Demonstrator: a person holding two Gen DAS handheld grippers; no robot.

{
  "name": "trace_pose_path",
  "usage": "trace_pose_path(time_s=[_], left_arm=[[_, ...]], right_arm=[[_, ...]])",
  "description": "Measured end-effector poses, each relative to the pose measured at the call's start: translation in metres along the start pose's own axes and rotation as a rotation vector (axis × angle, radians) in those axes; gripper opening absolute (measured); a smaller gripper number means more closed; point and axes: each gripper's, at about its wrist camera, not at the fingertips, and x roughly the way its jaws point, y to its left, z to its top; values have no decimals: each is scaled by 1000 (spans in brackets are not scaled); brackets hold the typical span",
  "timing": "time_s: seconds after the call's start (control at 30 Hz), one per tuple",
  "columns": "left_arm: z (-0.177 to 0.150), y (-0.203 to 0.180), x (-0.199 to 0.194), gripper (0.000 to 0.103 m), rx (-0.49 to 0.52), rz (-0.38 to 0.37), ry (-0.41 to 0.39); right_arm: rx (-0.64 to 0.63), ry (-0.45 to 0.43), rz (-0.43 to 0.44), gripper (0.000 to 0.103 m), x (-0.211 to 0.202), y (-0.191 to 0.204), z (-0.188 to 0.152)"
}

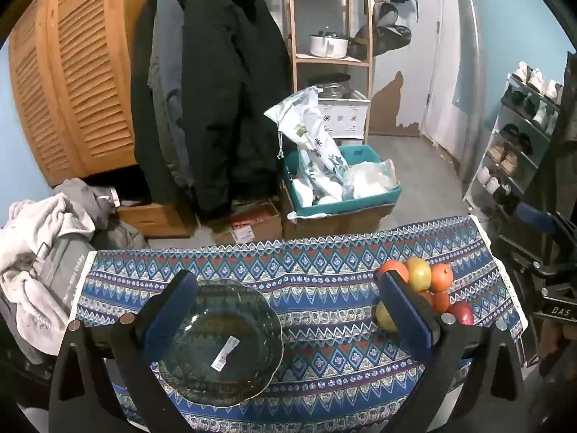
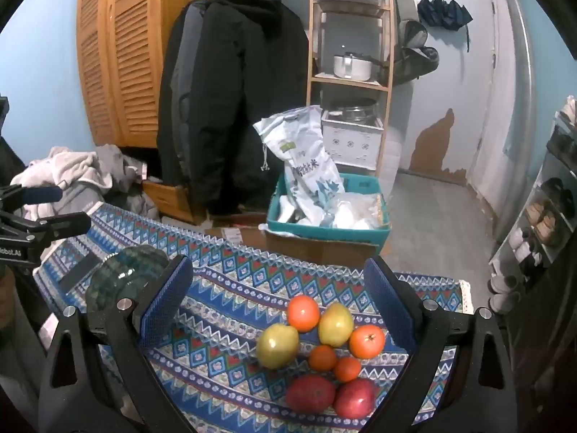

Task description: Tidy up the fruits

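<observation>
A dark green glass bowl (image 1: 220, 342) with a white sticker sits empty on the patterned cloth (image 1: 324, 361). My left gripper (image 1: 288, 310) is open, above the bowl's right side. A cluster of fruit lies to the right: yellow-green pears (image 2: 277, 345), oranges (image 2: 303, 313), small tangerines (image 2: 322, 358) and two red apples (image 2: 311, 394). My right gripper (image 2: 276, 299) is open above the fruit, holding nothing. The bowl also shows in the right wrist view (image 2: 122, 281), at left. Some fruit (image 1: 431, 278) shows behind the left gripper's right finger.
The table's far edge drops to a floor with cardboard boxes (image 1: 252, 223) and a teal bin (image 1: 342, 184) of bags. Coats (image 1: 212, 90), a wooden shelf (image 1: 331, 36), a laundry pile (image 1: 47, 238) and a shoe rack (image 1: 519, 144) stand around.
</observation>
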Motion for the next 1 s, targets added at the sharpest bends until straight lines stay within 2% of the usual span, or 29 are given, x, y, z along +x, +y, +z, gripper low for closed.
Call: trace_pose_path(time_s=[1.0], left_arm=[[-1, -2, -1, 102, 7, -23, -2]], right_arm=[[0, 20, 6, 94, 4, -1, -3]])
